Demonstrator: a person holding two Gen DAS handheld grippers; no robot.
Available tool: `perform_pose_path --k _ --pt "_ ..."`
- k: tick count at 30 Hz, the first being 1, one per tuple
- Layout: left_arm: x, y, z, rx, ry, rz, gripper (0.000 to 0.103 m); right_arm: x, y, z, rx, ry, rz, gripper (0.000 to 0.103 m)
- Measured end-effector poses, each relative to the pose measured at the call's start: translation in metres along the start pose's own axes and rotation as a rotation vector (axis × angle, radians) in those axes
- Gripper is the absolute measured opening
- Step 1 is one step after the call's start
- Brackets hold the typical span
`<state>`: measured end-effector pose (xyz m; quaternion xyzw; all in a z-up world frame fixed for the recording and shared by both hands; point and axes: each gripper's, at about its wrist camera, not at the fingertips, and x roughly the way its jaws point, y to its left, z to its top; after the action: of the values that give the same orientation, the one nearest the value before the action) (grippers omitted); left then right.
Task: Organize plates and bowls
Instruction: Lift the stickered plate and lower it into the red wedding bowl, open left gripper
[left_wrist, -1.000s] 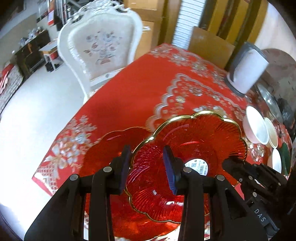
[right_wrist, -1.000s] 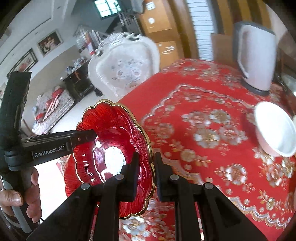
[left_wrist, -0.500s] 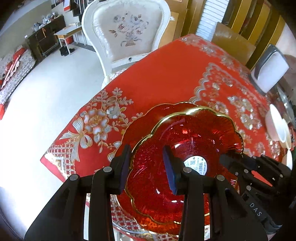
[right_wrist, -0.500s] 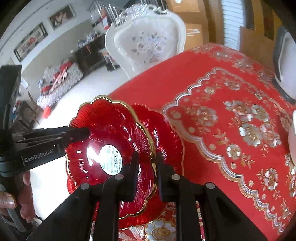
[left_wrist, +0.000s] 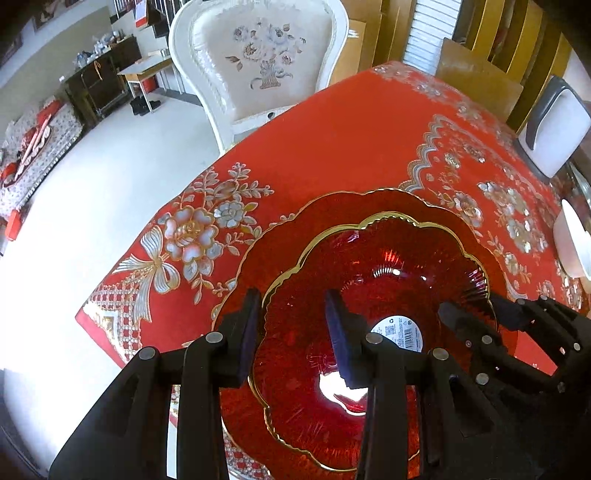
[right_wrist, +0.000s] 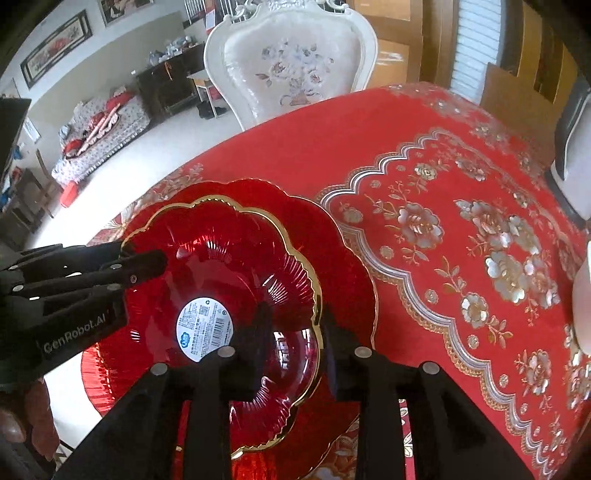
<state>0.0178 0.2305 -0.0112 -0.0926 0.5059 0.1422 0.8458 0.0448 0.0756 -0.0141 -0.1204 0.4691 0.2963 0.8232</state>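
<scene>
Your left tool (left_wrist: 291, 332) and right tool (right_wrist: 291, 339) both straddle the red bowl's (left_wrist: 388, 280) gilt rim, jaws parted (bowl nested on a red plate (right_wrist: 347, 251)).

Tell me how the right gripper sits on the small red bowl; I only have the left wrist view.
Observer: The right gripper straddles the rim of the small red bowl, one finger inside and one outside, with a gap showing.
Operator: Is the bowl within the big plate on that side?
Observer: Yes. The large red plate shows beyond the bowl's rim there.
Operator: What is behind my left gripper?
Observer: A bare hand shows low in the corner, below the left gripper.
</scene>
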Motion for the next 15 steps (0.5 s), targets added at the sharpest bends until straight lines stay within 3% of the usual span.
perform_pose_path --k 4,12,15 --pt "-0.001 0.0 -0.001 -0.018 -0.039 -0.004 0.035 0.001 0.006 -0.001 -0.038 -0.018 -0.061 0.031" --pt "-0.015 0.001 0.001 -0.025 -0.141 0.036 0.036 -0.004 0.003 0.002 -0.032 -0.067 -0.068 0.034" --pt "-0.028 -0.002 -0.003 -0.023 -0.213 0.053 0.036 -0.013 0.002 0.003 -0.022 -0.099 -0.058 0.034"
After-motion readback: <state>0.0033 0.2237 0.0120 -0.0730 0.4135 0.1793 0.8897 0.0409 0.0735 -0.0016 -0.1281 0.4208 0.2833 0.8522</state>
